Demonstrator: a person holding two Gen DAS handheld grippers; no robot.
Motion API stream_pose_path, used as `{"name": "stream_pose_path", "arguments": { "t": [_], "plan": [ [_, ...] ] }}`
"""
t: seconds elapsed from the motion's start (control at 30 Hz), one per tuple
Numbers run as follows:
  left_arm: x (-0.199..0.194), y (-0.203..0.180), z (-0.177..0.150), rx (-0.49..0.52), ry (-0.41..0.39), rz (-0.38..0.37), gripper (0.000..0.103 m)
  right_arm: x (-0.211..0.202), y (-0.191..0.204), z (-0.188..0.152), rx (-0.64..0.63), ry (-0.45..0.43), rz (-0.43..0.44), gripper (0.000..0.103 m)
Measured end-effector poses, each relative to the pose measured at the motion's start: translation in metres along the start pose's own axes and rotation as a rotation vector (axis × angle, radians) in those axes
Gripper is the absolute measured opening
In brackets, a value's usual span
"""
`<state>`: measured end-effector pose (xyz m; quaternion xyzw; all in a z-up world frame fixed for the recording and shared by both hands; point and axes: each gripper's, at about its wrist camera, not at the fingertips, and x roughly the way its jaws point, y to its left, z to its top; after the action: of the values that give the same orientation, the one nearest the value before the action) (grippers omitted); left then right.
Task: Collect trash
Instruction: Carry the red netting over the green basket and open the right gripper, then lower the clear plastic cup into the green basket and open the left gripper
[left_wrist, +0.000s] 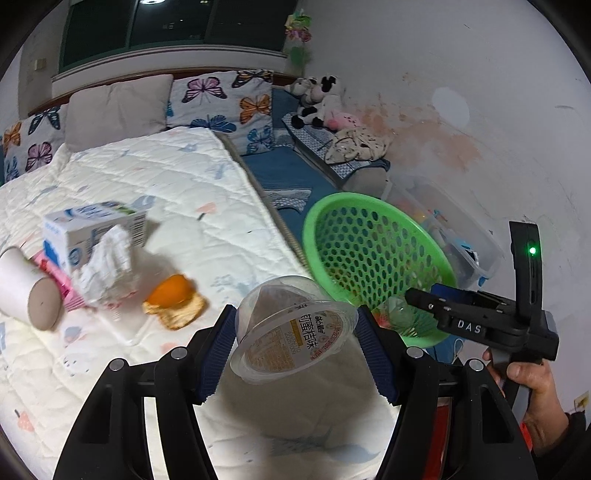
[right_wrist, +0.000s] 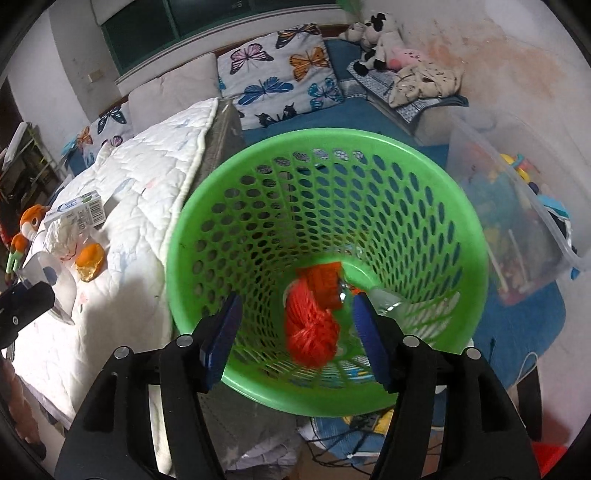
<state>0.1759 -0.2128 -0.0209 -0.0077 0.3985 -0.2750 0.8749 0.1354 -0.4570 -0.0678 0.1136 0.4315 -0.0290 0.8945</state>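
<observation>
Left wrist: clear cup (left_wrist: 291, 326) clamped between blue fingers (left_wrist: 225, 347).

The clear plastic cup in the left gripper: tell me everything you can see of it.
The clear plastic cup is a shallow, see-through tub with a wide flanged rim and a printed foil lid in white, orange and yellow, with Chinese characters and a date. It lies tipped on its side, lid facing the camera and downward, base pointing away. The left gripper holds it, blue ribbed pads pressing its two sides. It hangs above the white quilt, short of the green basket. Its contents cannot be told.
</observation>
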Motion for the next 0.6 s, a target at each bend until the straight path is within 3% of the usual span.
{"name": "stream_pose_path", "arguments": {
  "t": [0.33, 0.6],
  "plan": [
    [0.031, -0.041, 0.023, 0.066, 0.024, -0.043, 0.063, -0.021, -0.023, -0.016, 0.020, -0.016, -0.002, 0.063],
    [0.073, -0.066, 0.034, 0.081, 0.087, -0.082, 0.063, -0.035, -0.039, -0.030, 0.051, -0.026, 0.001, 0.063]
  ]
}}
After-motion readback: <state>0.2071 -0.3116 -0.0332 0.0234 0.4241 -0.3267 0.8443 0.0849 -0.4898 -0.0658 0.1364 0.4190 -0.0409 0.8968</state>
